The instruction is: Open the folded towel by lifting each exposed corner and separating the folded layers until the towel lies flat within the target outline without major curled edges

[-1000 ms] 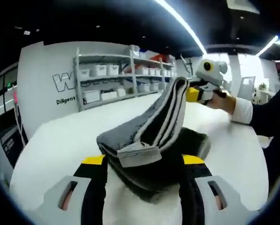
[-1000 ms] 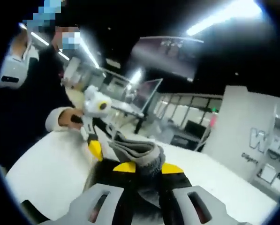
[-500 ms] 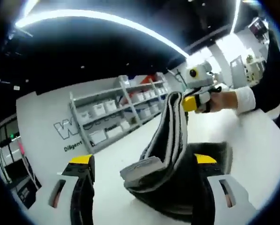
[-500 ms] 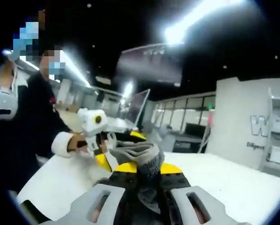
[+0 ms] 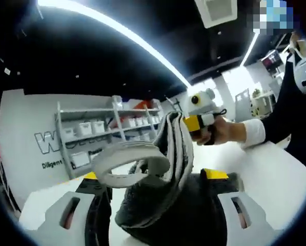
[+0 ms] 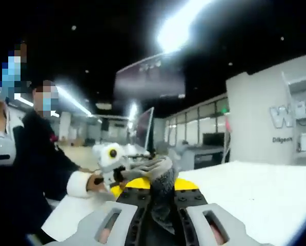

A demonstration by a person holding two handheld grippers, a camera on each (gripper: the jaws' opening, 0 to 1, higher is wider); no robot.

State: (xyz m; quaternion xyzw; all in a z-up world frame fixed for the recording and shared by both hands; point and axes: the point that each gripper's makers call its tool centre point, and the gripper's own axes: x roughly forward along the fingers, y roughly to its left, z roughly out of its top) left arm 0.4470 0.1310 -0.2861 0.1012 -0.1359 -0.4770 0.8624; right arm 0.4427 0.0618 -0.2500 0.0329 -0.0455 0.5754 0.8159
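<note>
Left gripper view: left gripper seen wide open, yellow-tipped jaws apart, the grey towel bulging between them and hiding the inner jaw faces; contact with either jaw could not be judged. Towel raised off the white table, one pale striped edge curling in a loop to the near left, a fold rising up and away to the far right. There, right gripper clamped on the fold's top corner, held by a hand in a white cuff and dark sleeve. Shelving with white bins stood against the far wall at left.

Right gripper view: right gripper closed upon a bunched grey corner of towel, cloth pinched between the yellow tips and standing up above them. Left gripper lay just beyond at left, beside the same cloth, gripped by a hand. Table spread white to the right.
</note>
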